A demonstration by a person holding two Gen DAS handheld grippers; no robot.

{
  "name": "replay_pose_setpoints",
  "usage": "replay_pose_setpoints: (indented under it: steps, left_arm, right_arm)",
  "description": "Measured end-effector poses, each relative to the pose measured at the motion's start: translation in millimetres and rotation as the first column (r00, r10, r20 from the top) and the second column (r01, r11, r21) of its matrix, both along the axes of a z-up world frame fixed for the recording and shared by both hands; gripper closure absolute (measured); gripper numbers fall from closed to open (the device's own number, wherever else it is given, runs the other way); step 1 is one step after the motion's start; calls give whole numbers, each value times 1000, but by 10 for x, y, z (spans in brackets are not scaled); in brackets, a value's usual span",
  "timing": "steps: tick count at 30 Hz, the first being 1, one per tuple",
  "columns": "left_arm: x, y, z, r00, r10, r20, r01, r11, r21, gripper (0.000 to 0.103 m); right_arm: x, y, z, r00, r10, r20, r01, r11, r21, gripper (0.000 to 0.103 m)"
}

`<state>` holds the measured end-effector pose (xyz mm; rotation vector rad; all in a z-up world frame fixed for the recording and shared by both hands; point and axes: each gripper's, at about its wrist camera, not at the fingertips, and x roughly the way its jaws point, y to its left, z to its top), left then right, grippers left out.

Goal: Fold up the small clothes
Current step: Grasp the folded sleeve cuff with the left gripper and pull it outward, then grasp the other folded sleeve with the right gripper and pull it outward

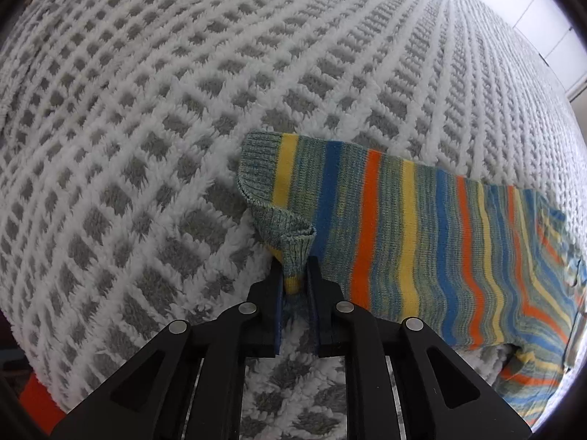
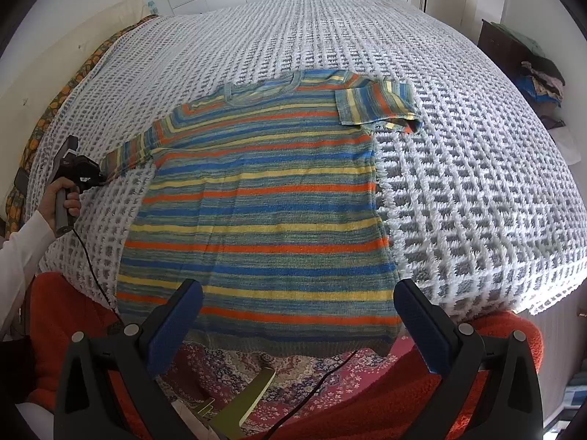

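My left gripper [image 1: 295, 275] has its jaws narrow, pinching the ribbed cuff [image 1: 293, 245] of the sweater's [image 2: 256, 198] left sleeve [image 1: 403, 227]. My right gripper [image 2: 297, 326] hangs with jaws wide and nothing between them, above the hem [image 2: 256, 344] at the near edge of the bed. The sweater lies flat and face up on the waffle blanket [image 2: 458, 146]; its right sleeve [image 2: 374, 104] is already folded in across the shoulder.

I judge the step in hand is bringing this left sleeve over the chest. To do it well I would lift the cuff just clear of the blanket, carry it across level with the shoulder line, and lay it flat so the fold falls at the side seam, without dragging the body.

The blanket is bare on the far side and to the right, so there is plenty of room. The hem sits close to the bed's edge, and the left gripper's cable [image 2: 91, 260] trails across the blanket beside the sweater's left side.
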<state>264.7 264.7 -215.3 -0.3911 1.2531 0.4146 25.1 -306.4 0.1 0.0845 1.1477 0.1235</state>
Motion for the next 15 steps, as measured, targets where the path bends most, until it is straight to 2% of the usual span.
replay_pose_setpoints:
  steps: [1,3,4,6,8,10,12,15]
  left_arm:
    - [-20,-21,23,1000,-1,-5,1,1000,13,75]
    - [-117,-43,108,1000,9,1,-9,999,35,33]
    - [-233,-49,183,1000,20,18,-21,998,54,28]
    - [-440,-68,297,998,23,54,-27,997,68,26]
    - [-682,-95,382,996,36,77,-40,998,47,26]
    - [-941,-117,406,994,59,89,-60,998,13,26]
    - [-1118,-157,407,993,79,85,-78,997,-18,26]
    - [-1347,-133,326,994,95,60,-92,995,-49,26]
  right_arm:
    - [62,-76,20,1000,13,10,-13,1000,11,0]
    - [276,-309,83,998,16,66,-14,999,-32,0]
    - [428,-439,100,996,7,94,0,997,-82,0]
    - [854,-644,52,994,3,106,14,987,-159,0]
    - [1358,-690,-96,996,41,82,-26,986,-165,1]
    - [1827,-521,-327,989,137,48,-126,975,-181,4]
    - [2243,-244,-629,972,234,21,-223,946,-235,5]
    - [2732,43,-1104,956,292,-17,-284,912,-296,7]
